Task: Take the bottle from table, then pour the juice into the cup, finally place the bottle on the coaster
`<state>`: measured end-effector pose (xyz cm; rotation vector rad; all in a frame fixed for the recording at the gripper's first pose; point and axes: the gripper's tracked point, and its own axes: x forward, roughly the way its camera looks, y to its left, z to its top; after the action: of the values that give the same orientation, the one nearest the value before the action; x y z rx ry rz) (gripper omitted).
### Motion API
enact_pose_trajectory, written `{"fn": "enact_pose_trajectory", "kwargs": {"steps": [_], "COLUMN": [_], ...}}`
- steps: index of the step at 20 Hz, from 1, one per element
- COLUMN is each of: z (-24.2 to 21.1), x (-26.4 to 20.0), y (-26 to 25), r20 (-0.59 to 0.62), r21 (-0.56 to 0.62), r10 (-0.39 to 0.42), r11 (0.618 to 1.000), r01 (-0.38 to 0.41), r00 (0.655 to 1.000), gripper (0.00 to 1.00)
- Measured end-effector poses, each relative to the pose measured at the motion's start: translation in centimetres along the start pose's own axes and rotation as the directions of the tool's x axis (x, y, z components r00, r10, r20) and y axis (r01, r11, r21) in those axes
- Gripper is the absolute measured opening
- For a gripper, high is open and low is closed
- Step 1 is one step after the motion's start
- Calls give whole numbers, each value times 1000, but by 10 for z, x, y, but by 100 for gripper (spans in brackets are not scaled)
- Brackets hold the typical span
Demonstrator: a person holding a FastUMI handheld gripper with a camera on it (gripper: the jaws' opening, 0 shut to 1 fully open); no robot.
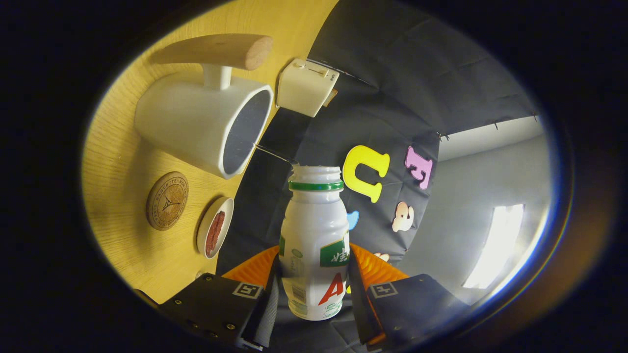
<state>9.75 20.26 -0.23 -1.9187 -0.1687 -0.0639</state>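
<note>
Hand-held gripper (314, 289) is squeezed tight on the bottle (314, 240), w/ both fingers pressing its sides. Bottle's tipped sideways so its open mouth points near the cup (196, 122), prob. to pour. Coaster (167, 200) lies just by the cup on the tabletop (122, 162).

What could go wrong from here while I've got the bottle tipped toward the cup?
1. The bottle, uncapped and clamped between the fingers of the hand-held gripper, has its mouth beside the cup rather than over the opening, so juice might land on the table.
2. The cup's wooden handle sticks out and could get bumped.
3. The small dish sits right next to the coaster, crowding the final placement.
</note>
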Motion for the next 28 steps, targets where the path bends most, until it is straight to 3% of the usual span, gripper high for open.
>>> {"fn": "enact_pose_trajectory", "kwargs": {"steps": [28], "z": [25], "x": [-11], "y": [-9], "r20": [120], "r21": [-239], "r10": [-93], "r11": [964], "r01": [119], "r00": [988], "gripper": [64]}}
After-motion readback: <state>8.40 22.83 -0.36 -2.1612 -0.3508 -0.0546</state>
